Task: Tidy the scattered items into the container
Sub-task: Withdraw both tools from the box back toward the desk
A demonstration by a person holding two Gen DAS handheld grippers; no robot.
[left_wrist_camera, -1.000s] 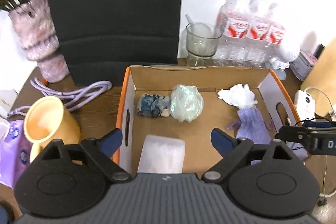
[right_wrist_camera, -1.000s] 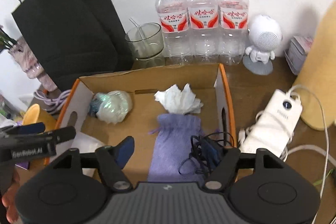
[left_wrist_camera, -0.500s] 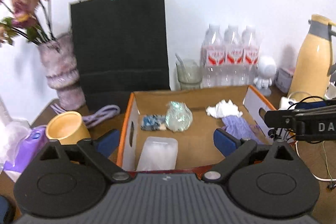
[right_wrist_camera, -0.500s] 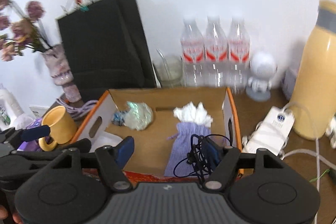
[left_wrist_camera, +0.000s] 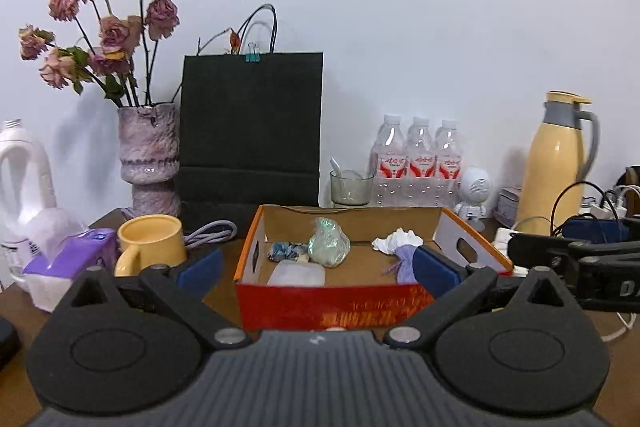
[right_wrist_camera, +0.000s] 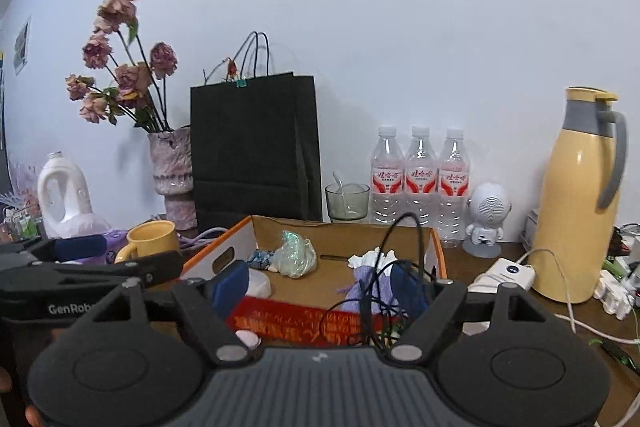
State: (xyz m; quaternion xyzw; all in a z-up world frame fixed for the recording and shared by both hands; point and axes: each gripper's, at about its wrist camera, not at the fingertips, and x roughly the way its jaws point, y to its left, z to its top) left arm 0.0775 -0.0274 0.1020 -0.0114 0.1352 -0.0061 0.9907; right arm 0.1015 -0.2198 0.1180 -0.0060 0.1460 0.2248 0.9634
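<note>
Left gripper [left_wrist_camera: 318, 269] has just been opening, jaws wide, nothing between them. Cardboard box [left_wrist_camera: 320, 303], glossy red front, holds a crinkly foil wad [left_wrist_camera: 329, 242] and purple pouch [left_wrist_camera: 406, 261]. Right gripper [right_wrist_camera: 320, 285], just been opening, has a black cable [right_wrist_camera: 370, 301] tangled on one finger; grip unclear.

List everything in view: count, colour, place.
cardboard box: one, brown with red front, table centre
crumpled tissue: one, white, in box
drawstring pouch: one, lilac, in box
iridescent wad: one, greenish, in box
black cable: one, tangled on the right gripper's finger
mug: one, yellow, left of box
paper bag: one, black, behind box
vase: one, mauve, dried roses
water bottles: three, clear, red labels
thermos: one, yellow, right
left gripper: black, blue pads, open
right gripper: black, blue pads, open
</note>
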